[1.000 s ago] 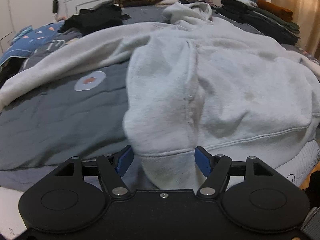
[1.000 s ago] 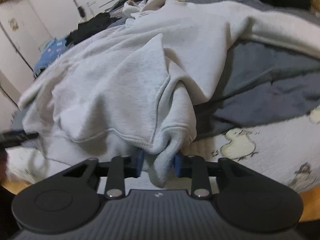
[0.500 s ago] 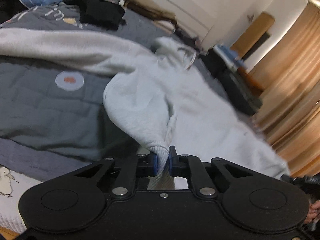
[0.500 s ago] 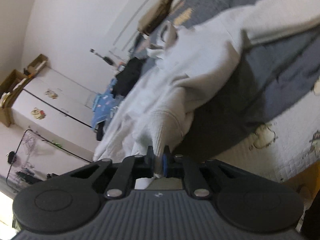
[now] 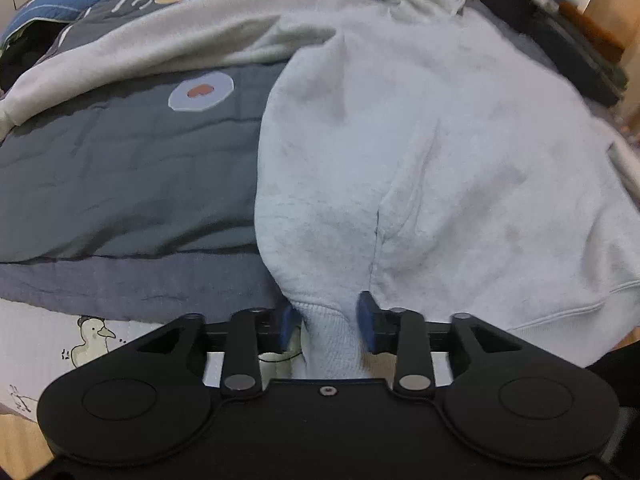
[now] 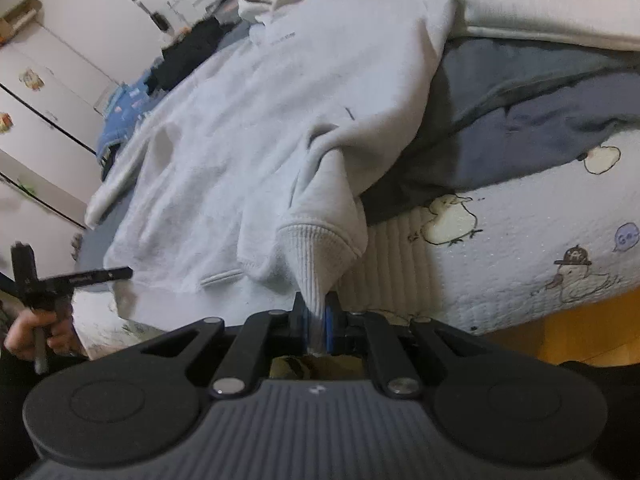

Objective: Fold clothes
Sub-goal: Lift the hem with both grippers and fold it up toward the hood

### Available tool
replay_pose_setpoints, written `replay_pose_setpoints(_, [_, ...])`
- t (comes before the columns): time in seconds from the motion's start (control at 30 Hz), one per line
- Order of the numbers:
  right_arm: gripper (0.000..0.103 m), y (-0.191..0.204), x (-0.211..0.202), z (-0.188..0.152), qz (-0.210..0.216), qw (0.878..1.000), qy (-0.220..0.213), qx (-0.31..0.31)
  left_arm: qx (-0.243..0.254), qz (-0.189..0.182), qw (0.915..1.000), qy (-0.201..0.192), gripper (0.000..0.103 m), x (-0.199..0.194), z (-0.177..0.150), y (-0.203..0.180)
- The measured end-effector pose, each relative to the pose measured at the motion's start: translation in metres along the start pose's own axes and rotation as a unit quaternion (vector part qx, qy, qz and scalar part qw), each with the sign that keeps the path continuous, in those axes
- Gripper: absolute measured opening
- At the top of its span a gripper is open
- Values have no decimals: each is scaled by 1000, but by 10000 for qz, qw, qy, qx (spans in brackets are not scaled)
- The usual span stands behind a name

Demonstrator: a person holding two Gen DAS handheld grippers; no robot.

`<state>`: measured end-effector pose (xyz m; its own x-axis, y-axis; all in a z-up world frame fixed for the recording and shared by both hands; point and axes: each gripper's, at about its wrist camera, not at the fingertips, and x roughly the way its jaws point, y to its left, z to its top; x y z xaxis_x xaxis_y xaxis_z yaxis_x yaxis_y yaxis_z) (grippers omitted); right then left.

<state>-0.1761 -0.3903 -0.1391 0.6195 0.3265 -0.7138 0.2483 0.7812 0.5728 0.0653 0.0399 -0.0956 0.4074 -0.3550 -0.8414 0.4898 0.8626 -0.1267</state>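
Sweatshirt (image 5: 420, 152), pale grey, spread across grey quilt (image 5: 120, 184) on bed. Right gripper (image 6: 316, 320) pinched tight on ribbed hem corner (image 6: 316, 264), pulling it taut. Left gripper (image 5: 328, 322) parted, 2 blue pads (image 5: 366, 314) flanking ribbed hem, not pressing it. Duck-print sheet (image 6: 520, 248) along bed edge.

The left gripper (image 5: 329, 322) was matte black, with two round discs, silver screws on its link arms and blue fingertips (image 5: 367, 312). The right gripper (image 6: 317, 320) had a ribbed grey top with a small white mark. The left hand (image 6: 38, 330) showed bare skin.
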Motion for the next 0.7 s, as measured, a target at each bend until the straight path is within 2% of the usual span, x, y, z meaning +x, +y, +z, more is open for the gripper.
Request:
replay_pose_setpoints(0.03, [8,-2,-4,1,117,9999,-64,86,56,-6,10000,-77,54,-4,0,1])
replay_pose_setpoints(0.1, [8,-5,-14,3,363,9988,-211,252,169,-19,9996,-231,60,-12,-1,3])
replay_pose_setpoints(0.17, [8,-8,-22,6,585,9968,-361,408,356,-57,9988,-335,61,-20,-3,2])
replay_pose_setpoints(0.27, [8,-12,-26,12,797,9936,-525,599,1112,-293,9929,-306,61,-29,-11,-14])
replay_pose_setpoints(0.37, [8,-12,-25,16,879,9918,-612,694,1906,-477,9804,-113,61,-31,-29,-44])
replay_pose_setpoints(0.5, [8,-10,-24,22,1006,9890,-745,787,2882,141,9574,124,62,-25,-55,-76])
replay_pose_setpoints(0.6, [8,-9,-24,26,1083,9871,-828,843,3133,533,9476,315,67,-15,-67,-87])
replay_pose_setpoints(0.7, [8,-9,-24,31,1165,9846,-912,930,3516,899,9311,374,67,-9,-78,-99])
